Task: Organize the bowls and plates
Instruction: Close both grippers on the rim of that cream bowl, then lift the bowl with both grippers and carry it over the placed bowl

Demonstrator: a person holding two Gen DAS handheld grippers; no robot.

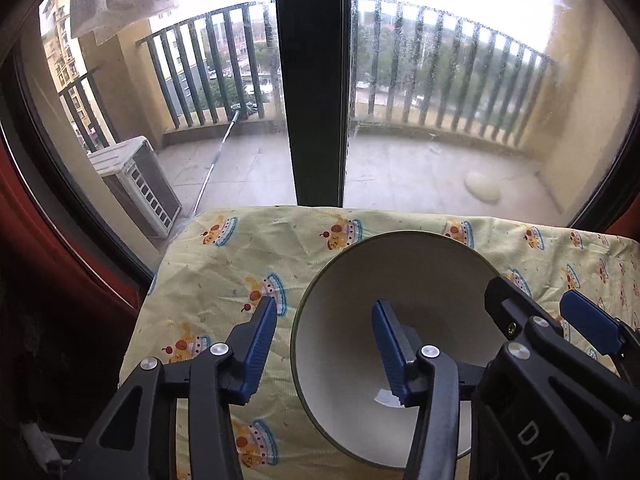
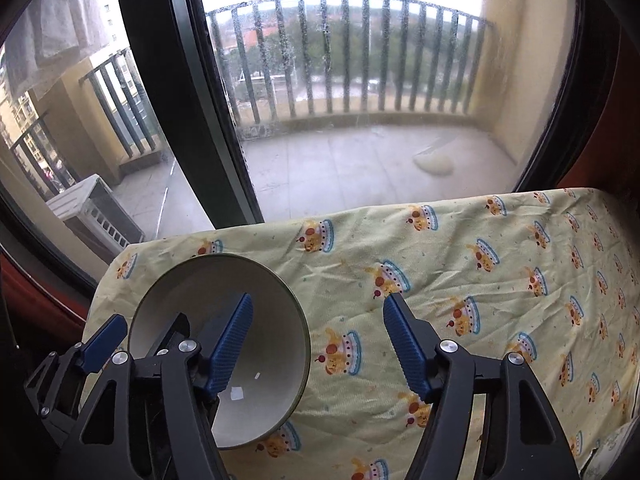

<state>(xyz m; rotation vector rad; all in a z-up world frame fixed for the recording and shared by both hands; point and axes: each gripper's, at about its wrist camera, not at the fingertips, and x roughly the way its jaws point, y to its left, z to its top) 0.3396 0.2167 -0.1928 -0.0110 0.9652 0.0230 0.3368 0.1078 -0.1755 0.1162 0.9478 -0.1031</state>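
1. Only one piece of tableware shows: a white bowl (image 1: 384, 344) with a dark green rim, sitting on the yellow cartoon-print cloth (image 1: 224, 264) that covers the desk, near the window end. No plates are in sight, nor any stack to add it to.
2. The left gripper (image 1: 324, 344) is spread wide and grasps nothing; its right finger hangs over the inside of the bowl, its left finger outside the near rim, so the bowl's wall lies between them.
3. The right gripper (image 2: 316, 344) is likewise released and empty. From its own camera, its left finger sits over the bowl (image 2: 264, 344) and its right finger over bare cloth.
4. I judge the step to be a rim pinch. Whichever gripper takes it should drop until the wall sits deep between the pads, then squeeze squarely.
5. Glazed ceramic is slippery; a shallow bite may let the bowl swing or slide.
6. The two grippers crowd each other, so one should stay clear.
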